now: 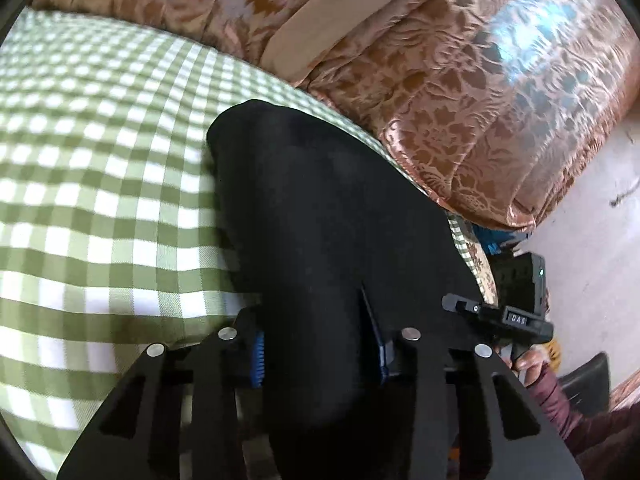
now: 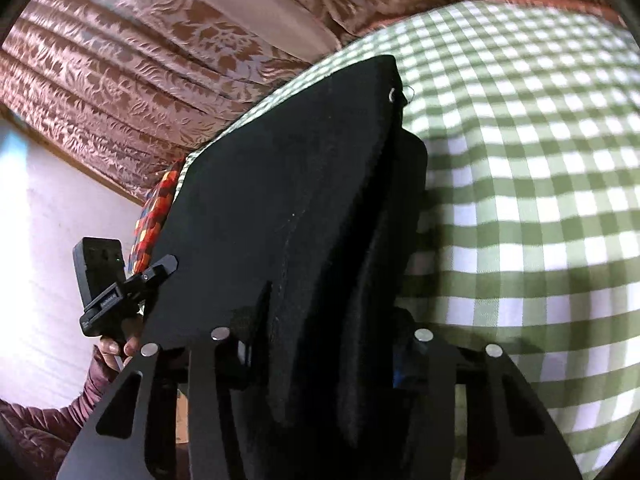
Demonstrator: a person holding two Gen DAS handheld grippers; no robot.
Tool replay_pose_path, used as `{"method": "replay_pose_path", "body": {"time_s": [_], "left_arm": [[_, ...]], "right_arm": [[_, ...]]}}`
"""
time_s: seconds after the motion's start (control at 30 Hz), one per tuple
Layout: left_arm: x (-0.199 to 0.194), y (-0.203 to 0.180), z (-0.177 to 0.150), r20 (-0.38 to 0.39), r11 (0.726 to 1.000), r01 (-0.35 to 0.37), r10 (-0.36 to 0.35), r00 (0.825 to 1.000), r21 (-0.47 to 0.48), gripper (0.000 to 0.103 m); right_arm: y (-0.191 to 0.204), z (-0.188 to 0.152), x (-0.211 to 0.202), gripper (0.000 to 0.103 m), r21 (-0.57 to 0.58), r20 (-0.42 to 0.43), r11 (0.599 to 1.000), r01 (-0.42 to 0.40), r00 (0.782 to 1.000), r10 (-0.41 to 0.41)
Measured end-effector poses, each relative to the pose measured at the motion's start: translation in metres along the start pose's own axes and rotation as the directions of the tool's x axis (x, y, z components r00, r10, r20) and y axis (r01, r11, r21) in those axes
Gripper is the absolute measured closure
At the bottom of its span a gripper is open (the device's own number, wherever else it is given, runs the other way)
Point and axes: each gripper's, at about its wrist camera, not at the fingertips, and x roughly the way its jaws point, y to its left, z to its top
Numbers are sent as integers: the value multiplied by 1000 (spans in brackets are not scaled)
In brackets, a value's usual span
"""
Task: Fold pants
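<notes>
The black pants (image 1: pixel 320 216) lie on a green-and-white checked sheet (image 1: pixel 100 200) near the bed's edge. My left gripper (image 1: pixel 320 360) is shut on a thick fold of the pants between its blue pads. In the right wrist view the pants (image 2: pixel 280 200) show several stacked layers, with a small metal eyelet at the far corner. My right gripper (image 2: pixel 320 352) is shut on those layers. Each gripper shows in the other's view: the right one (image 1: pixel 500 316) at the pants' right edge, the left one (image 2: pixel 120 292) at their left edge.
A brown floral quilt (image 1: pixel 460 92) is bunched along the far side of the sheet. It also shows in the right wrist view (image 2: pixel 140 80). A pale floor (image 1: pixel 592 220) lies beyond the bed's edge. An orange patterned cloth (image 2: pixel 154 212) sits under the sheet's edge.
</notes>
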Motion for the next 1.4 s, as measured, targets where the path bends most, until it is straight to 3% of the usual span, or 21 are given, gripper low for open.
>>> {"method": "replay_pose_path", "body": {"time_s": [0.2, 0.4, 0.7, 0.97, 1.17, 1.4], "left_arm": [[-20, -14, 9, 56, 999, -16, 13, 998, 48, 67], [-29, -17, 47, 120, 994, -57, 45, 992, 92, 67], [0, 13, 111, 138, 983, -149, 133, 981, 111, 67], [28, 40, 157, 121, 974, -201, 189, 975, 102, 67], [51, 59, 177, 88, 972, -217, 209, 974, 88, 67], [63, 85, 152, 77, 967, -247, 242, 967, 63, 66]], "right_arm": [[23, 23, -2, 60, -70, 27, 998, 0, 1000, 2], [29, 69, 29, 60, -114, 44, 994, 5, 999, 0], [17, 139, 84, 60, -131, 27, 991, 27, 999, -24], [1, 179, 120, 59, -117, 7, 993, 36, 999, -36], [-26, 183, 143, 57, -58, -19, 998, 10, 1000, -11], [-47, 176, 154, 53, -34, -38, 999, -32, 999, 31]]}}
